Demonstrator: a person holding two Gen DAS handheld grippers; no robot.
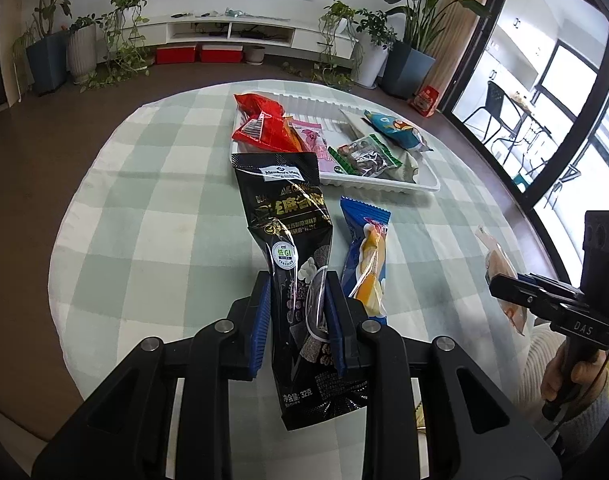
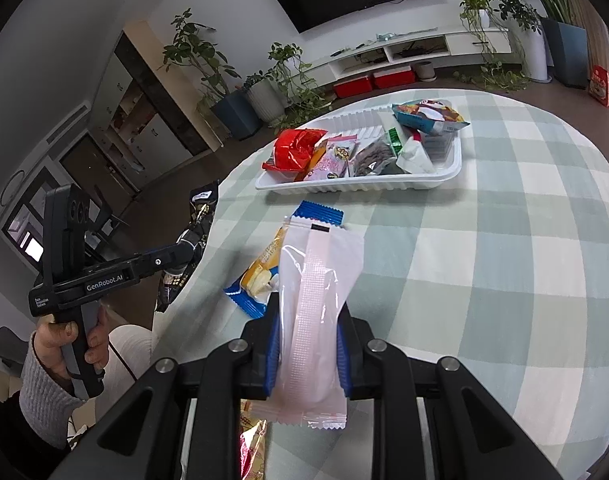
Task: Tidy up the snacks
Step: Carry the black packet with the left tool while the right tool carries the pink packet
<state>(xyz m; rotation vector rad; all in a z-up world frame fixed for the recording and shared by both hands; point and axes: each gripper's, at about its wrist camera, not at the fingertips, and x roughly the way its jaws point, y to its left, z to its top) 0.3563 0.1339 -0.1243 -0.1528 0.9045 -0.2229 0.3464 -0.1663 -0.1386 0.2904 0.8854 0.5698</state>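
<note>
My left gripper is shut on a black snack packet and holds it above the checked tablecloth; it also shows in the right wrist view. My right gripper is shut on a pale pink packet, seen in the left wrist view at the right. A blue packet with a yellow snack lies on the table between them, also in the right wrist view. A white tray farther back holds several snacks, among them a red bag and a green-edged packet.
The round table with a green-and-white checked cloth drops off to brown floor at the left. Potted plants and a low TV cabinet stand beyond. A small gold-and-red packet lies under my right gripper.
</note>
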